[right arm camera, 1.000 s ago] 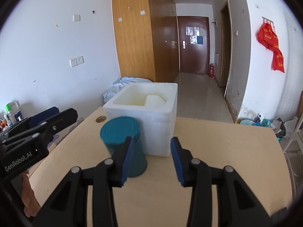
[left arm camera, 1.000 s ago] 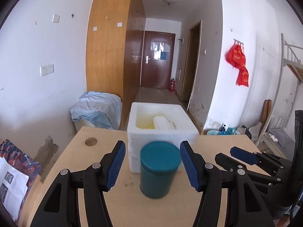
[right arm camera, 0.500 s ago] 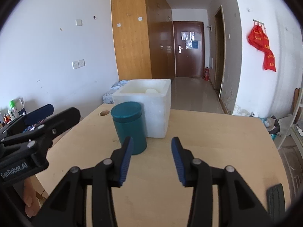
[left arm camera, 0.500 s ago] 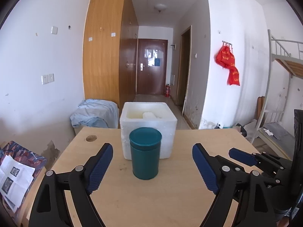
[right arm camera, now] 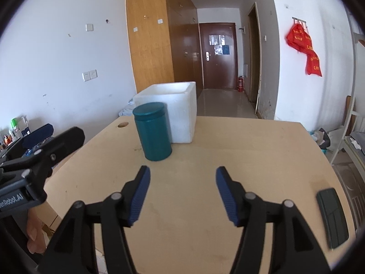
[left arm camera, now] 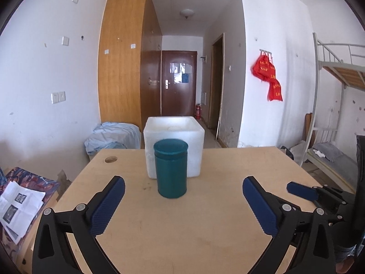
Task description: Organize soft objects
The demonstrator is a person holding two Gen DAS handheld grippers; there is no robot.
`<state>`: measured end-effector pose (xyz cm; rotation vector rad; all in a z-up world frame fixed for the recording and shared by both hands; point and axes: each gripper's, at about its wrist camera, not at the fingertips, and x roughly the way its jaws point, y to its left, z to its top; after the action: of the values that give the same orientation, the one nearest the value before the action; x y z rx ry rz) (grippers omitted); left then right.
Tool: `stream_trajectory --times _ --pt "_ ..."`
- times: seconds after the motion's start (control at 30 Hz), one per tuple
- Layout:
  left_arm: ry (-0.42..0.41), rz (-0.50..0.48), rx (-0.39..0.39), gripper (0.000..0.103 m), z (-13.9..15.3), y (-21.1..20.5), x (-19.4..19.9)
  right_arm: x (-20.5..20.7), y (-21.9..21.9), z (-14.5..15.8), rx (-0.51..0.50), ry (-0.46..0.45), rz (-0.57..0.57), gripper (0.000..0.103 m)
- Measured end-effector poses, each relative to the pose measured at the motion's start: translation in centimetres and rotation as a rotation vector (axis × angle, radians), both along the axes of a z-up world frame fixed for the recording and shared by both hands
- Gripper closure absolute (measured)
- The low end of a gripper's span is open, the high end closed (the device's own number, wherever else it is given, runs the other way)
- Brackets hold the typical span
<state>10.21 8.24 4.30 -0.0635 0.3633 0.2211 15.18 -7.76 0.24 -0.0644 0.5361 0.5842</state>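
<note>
**Both grippers free, canister standing by the foam box**

The left gripper [left arm camera: 183, 202] and right gripper [right arm camera: 182, 194] are both empty, jaws opening. The teal canister [left arm camera: 171, 167] stands upright and lidded at frame centre on the worktop [left arm camera: 205, 228], just in front of the white foam box [left arm camera: 174, 127]. Keep the hands clear of the canister so it stays upright. The box's contents are barely visible; the canister's are hidden.

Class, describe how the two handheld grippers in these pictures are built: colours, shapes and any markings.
Both match. The left gripper and right gripper each have two black angular plastic fingers joined by silver round rivets, tipped with long blue textured pads. The left gripper's side, seen from the right wrist view, carries white lettering, mirrored and partly cut off. No cables or sleeves show.
</note>
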Motion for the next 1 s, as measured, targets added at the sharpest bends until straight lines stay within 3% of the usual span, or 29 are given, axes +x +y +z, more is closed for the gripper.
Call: stream_trajectory --times 0.53,0.73,0.9,1.0 --pt "0.012 -0.053 -0.018 0.0 -5.1 -3.6 -5.8 -4.8 -5.3 -4.7 0.026 0.044 -0.073 0.034" --pt "-0.006 -0.062 -0.01 0.0 -5.9 -4.5 -7.9 -6.6 -6.4 -4.6 0.055 0.023 -0.095 0.034" --pt "-0.06 -0.048 0.012 0.0 -5.6 -4.8 -10.0 -8.3 -6.7 -3.9 0.067 -0.048 -0.132 0.018" --pt "-0.087 -0.031 0.035 0.0 -5.4 -4.9 -11.0 -9.3 -6.8 -3.3 0.087 -0.093 -0.146 0.017"
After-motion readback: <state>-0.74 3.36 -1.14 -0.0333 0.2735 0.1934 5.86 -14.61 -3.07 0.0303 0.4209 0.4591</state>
